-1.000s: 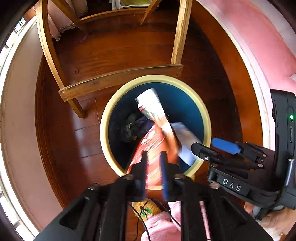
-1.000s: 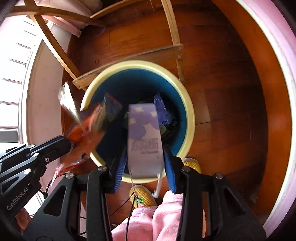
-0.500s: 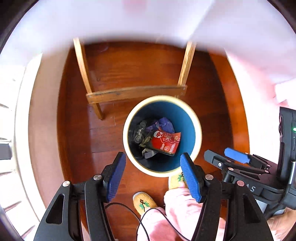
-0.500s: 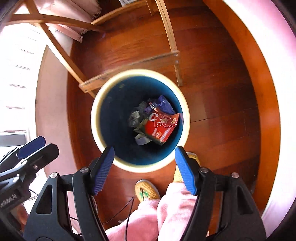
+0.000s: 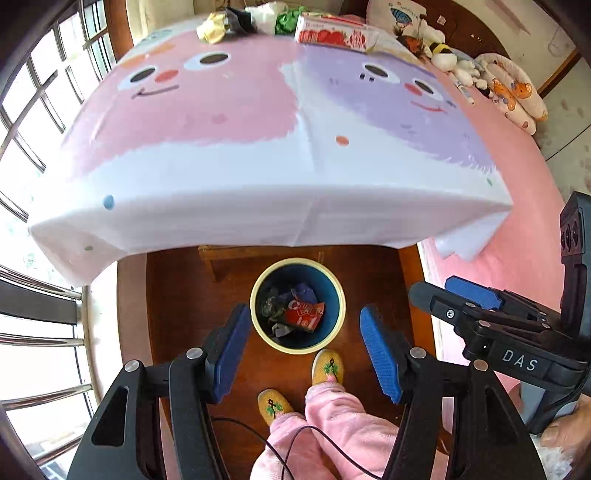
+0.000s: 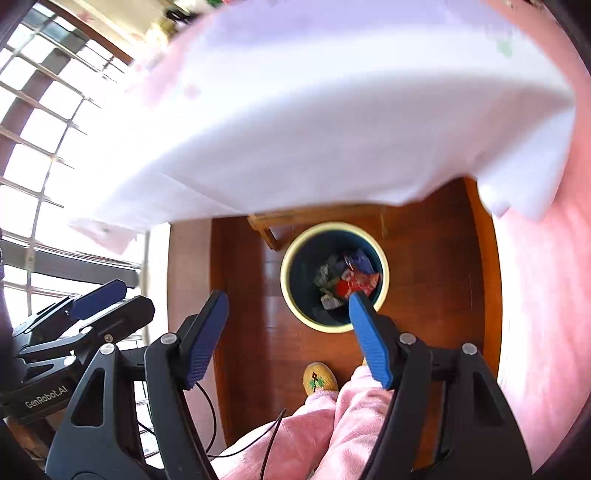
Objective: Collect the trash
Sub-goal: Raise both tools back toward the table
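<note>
Above the cream-rimmed blue bin (image 5: pixel 297 265), your left gripper (image 5: pixel 306 347) and right gripper (image 6: pixel 284 334) gaped empty; reaching for the far crumpled wrappers (image 5: pixel 236 22) risked snagging the pink cartoon tablecloth (image 5: pixel 229 125).

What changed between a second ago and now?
Both grippers let go: the left gripper dropped the orange wrapper, the right gripper its pale packet, into the bin. Jaws opened earlier in that second; both rose above the table. The bin stayed put.

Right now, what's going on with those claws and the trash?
Left gripper open, empty. Right gripper open, empty. Red wrapper in bin. More trash on table.
</note>
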`<state>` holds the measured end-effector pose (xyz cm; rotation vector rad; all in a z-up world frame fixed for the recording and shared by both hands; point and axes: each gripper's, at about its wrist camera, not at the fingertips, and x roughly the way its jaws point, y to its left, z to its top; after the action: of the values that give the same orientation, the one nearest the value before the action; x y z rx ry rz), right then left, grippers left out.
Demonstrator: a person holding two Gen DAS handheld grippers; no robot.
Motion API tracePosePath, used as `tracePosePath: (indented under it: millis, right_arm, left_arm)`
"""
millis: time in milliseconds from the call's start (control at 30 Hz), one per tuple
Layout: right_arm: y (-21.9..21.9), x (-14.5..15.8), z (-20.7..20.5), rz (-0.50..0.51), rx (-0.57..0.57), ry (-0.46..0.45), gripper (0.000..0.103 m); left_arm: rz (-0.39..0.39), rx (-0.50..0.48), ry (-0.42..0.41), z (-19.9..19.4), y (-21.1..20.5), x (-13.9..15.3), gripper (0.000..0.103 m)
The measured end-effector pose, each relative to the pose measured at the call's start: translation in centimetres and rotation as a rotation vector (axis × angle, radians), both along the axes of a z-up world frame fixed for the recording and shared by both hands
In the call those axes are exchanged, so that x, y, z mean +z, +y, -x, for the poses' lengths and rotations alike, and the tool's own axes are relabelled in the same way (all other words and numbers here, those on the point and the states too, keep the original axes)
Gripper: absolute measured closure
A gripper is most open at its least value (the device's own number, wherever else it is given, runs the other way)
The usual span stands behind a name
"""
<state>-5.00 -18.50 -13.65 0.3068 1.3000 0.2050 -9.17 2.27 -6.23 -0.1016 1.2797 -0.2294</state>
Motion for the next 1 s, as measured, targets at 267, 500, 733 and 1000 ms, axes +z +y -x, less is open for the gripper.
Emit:
tracePosePath:
  millis: [267,500,733,1000]
  right_arm:
    - [1.9,10.9,-3.0,0.038,0.077,-0.163,0.038]
    - [3.2,18.4,-6.9,0.021,0.152,-0.311,0.038]
    - [5.1,22.7,-11.4,0.028,0.261,-0.435,0.038]
    - [7.7,23.9,-17.3,0.053,0.33,-0.504,0.038]
  left_arm:
    - [-0.035,0.073,-0.1,-2.6,1.2,9.2,0.04]
    - [-0.086,0.162,-0.214,-5.9,3.2,16.6,0.04]
    - [-0.173,0.251,-0.294,-8.9,4.4,21.5,0.04]
    - [-0.189,0.323,-0.333,-12.3,7.6,23.2,0.041]
